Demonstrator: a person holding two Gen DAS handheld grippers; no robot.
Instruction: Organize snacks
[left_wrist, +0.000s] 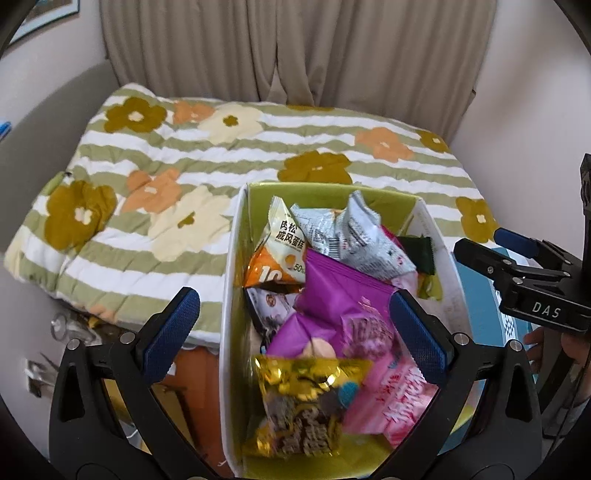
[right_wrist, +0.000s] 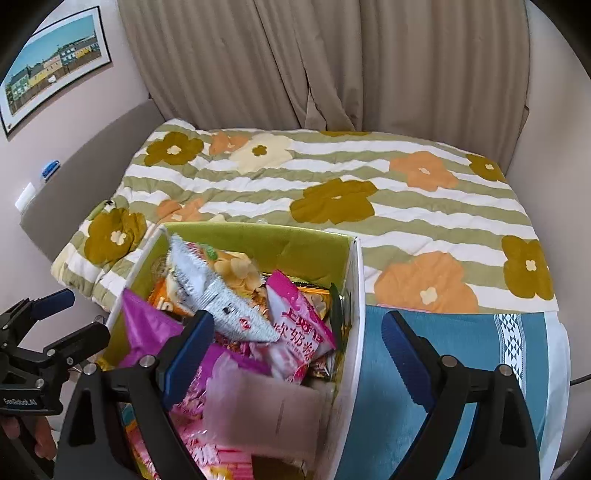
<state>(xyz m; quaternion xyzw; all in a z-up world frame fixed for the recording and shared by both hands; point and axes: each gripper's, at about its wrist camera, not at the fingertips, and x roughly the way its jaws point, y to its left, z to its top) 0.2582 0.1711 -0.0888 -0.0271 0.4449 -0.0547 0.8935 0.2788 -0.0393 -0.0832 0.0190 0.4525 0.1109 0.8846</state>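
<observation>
Both the left tongs (left_wrist: 295, 325) and right tongs (right_wrist: 295, 354) gape wide, empty, over the snack box (right_wrist: 354, 295).

Beige curtains (right_wrist: 325, 62) across back; pale pink wall (right_wrist: 74, 122) left with framed townscape picture (right_wrist: 55, 62); flower-striped quilt (right_wrist: 369, 192) covering bed; daylight soft.

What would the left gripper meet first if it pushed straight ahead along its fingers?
Most likely the purple packet on the heap in the white box; the open left gripper points down at it. Depth is hard to judge.
</observation>
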